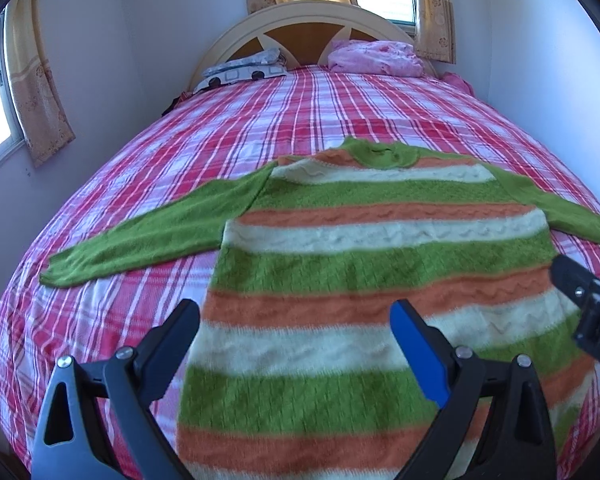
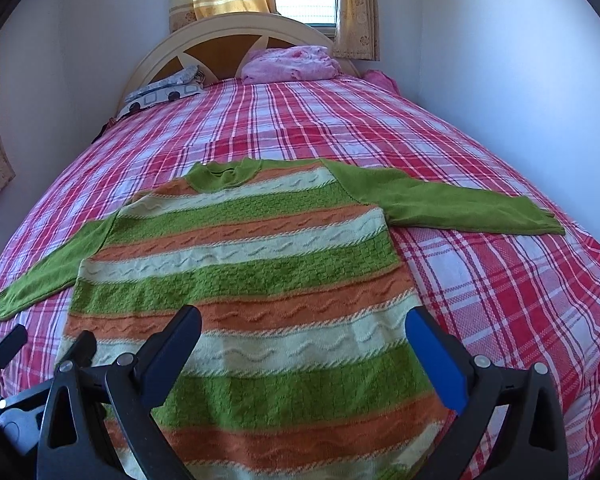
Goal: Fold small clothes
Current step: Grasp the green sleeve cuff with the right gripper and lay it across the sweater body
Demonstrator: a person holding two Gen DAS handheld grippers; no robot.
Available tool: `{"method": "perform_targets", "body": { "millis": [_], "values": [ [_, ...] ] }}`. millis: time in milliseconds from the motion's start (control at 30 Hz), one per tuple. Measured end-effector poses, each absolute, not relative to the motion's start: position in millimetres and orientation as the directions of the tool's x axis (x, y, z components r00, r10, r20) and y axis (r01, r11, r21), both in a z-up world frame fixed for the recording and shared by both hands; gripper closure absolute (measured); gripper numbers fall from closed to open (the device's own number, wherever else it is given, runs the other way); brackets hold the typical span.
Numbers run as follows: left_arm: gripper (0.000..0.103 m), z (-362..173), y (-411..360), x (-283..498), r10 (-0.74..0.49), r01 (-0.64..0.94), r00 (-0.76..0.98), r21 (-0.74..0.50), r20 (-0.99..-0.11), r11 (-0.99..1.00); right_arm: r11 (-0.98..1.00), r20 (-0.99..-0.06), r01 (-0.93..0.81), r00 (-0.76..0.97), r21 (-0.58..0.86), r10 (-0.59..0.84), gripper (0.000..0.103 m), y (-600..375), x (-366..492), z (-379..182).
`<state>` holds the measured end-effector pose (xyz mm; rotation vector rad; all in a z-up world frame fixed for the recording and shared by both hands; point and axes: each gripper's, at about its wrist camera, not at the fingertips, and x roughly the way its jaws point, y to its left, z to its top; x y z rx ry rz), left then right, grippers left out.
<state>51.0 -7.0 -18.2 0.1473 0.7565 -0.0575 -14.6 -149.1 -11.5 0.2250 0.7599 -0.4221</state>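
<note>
Green, orange and cream striped knitted sweater (image 2: pixel 236 280): flat on red plaid bed (image 2: pixel 500 280), sleeves spread, hem cut off below. Left gripper (image 1: pixel 296 320), right gripper (image 2: pixel 304 324): spread, empty, above lower body.

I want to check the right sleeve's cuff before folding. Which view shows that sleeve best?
The right wrist view: the sweater's right sleeve lies whole and sharp, cuff included. In the left wrist view that sleeve runs off the frame edge, cuff unseen.
</note>
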Motion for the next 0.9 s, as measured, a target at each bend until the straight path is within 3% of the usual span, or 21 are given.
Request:
{"method": "perform_targets", "body": {
  "millis": [233,400,433,467,533,733,900],
  "values": [
    [0.005,-20,6,104,0.008,0.079,0.732,0.096,-0.681,0.992,0.865,-0.707,0.491,0.650,0.109,-0.280,0.001,-202,3,-12],
    [0.005,-40,18,135,0.062,0.016,0.735,0.109,-0.675,0.994,0.765,-0.681,0.626,0.627,0.150,-0.379,0.002,-293,-13,-16],
    [0.005,-46,19,140,0.065,0.013,0.728,0.108,-0.683,0.994,0.739,-0.685,0.654,0.614,0.164,-0.391,0.007,-314,-18,-18],
    [0.005,-53,20,143,0.065,0.009,0.718,0.103,-0.693,0.995,0.692,-0.694,0.696,0.595,0.193,-0.405,0.022,-344,-27,-21],
    [0.005,-64,24,149,0.060,-0.008,0.693,0.077,-0.719,0.997,0.596,-0.720,0.760,0.563,0.259,-0.406,0.039,-395,-45,-30],
    [0.005,-88,27,156,0.033,-0.035,0.641,0.014,-0.767,0.999,0.284,-0.753,0.887,0.459,0.363,-0.471,0.040,-518,-102,-60],
    [0.004,-89,29,156,0.011,-0.037,0.637,-0.016,-0.771,0.999,0.202,-0.801,0.917,0.400,0.345,-0.446,0.040,-565,-101,-84]
  ]
}}
